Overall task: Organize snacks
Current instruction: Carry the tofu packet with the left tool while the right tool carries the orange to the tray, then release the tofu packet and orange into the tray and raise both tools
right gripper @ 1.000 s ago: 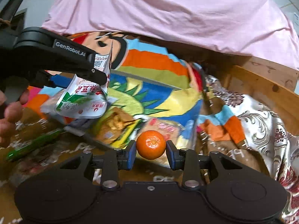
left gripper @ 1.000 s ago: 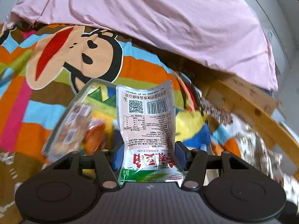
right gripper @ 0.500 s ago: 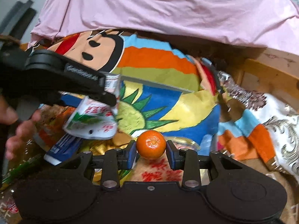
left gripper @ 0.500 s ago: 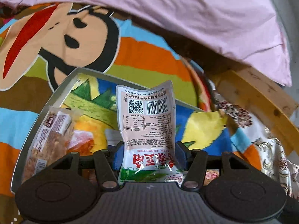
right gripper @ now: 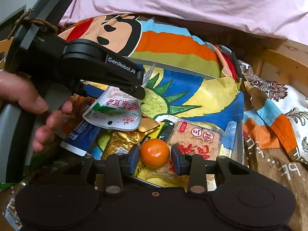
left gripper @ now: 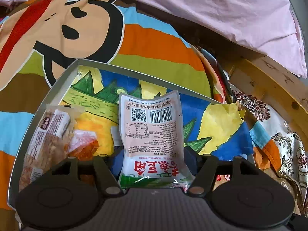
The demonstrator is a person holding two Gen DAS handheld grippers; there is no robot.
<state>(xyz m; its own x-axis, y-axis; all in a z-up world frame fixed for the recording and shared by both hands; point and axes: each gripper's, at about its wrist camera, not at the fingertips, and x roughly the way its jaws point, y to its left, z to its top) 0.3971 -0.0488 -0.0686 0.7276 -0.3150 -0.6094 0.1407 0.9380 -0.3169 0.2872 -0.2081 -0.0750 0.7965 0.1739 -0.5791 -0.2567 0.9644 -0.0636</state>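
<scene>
Since the earlier frames both hands have carried their loads forward over the grey metal tray (left gripper: 57,82), and the jaws of the left tongs (left gripper: 153,155) have just been opening: the white and pink snack pouch with red characters (left gripper: 152,134) is between them, but the blue pads now stand a little apart from its sides. So the left tongs are open around the pouch, and I judge that it is being let go into the tray.

The right tongs (right gripper: 155,158) have widened slightly too. The small round orange mandarin (right gripper: 155,153) sits between the blue pads with a thin gap visible on each side, so I read them as open and no longer pressing. The fruit seems to rest low, at the near edge of the tray.

The task looks well advanced. Nearest, by the near edge, lie the clear pack of brown meat floss with red print (right gripper: 194,138), a gold foil packet (right gripper: 125,138) and a dark blue packet (right gripper: 80,134). At the left edge lies a clear wrapped pastry (left gripper: 50,130). The far corners of the tray, lined with a pineapple drawing, are not yet filled. On the bed, outside the left edge, something green (right gripper: 5,184) shows, perhaps one more snack to collect; I cannot tell.
</scene>
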